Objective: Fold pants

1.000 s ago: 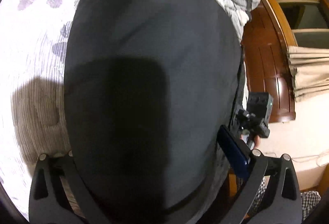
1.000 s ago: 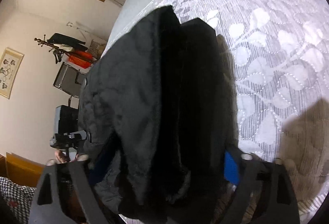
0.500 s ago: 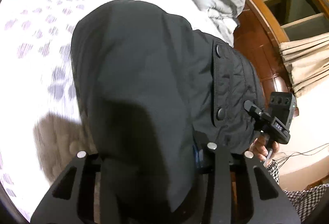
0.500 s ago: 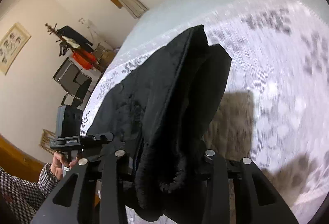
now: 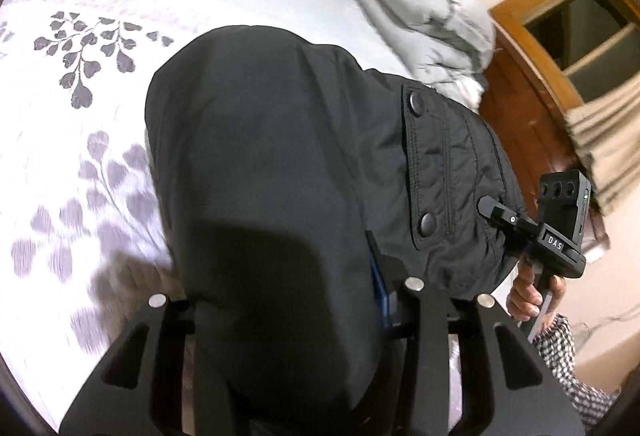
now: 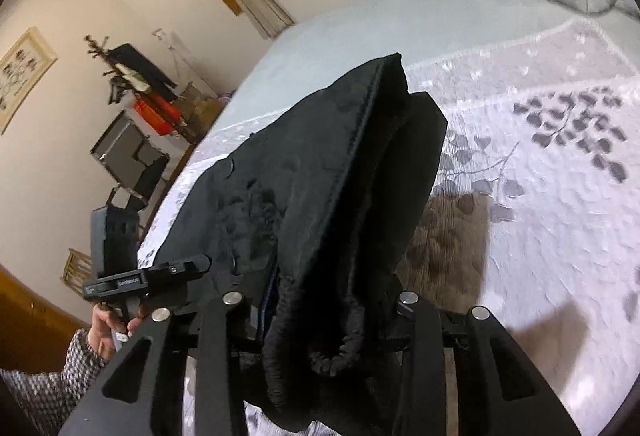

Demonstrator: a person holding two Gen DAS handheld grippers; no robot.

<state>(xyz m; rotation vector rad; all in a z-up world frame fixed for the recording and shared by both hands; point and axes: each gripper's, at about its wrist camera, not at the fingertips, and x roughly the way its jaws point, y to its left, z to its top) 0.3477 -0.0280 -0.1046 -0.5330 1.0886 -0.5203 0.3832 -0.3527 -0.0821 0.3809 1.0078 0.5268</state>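
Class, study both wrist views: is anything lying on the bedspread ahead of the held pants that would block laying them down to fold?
Nothing visible does. The bedspread ahead of the pants lies bare; the grey duvet sits bunched at the far edge.

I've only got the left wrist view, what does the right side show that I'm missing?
Observer: The right tongs are shut on a bunched, elastic edge of the pants.
Operator: Anything beyond the bed?
Observer: A coat rack against the wall, with an open case below it.
Operator: And my left tongs?
Observer: They show at the pants' far edge, held by a hand.
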